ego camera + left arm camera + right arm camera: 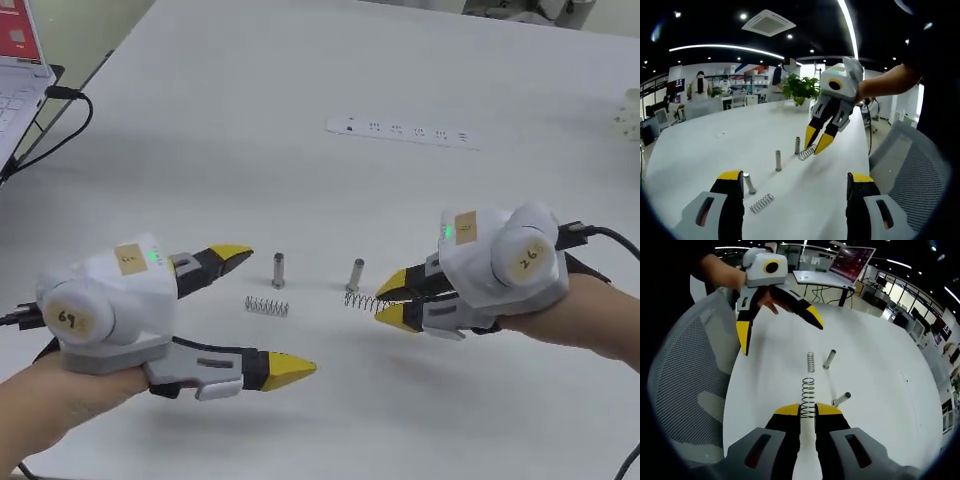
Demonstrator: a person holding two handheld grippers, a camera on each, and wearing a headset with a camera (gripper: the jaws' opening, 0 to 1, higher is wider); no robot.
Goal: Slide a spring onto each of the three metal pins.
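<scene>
White tabletop in an open office carries your three metal pins, all upright in the left gripper view: the nearest pin, middle pin and far pin. None wears a spring, so by the look of it the whole task lies ahead. Your right gripper has its jaws clamped on one held spring, just beside the far pin. A loose spring lies flat near the nearest pin. Your left gripper hovers with jaws wide apart, holding nothing.
</scene>
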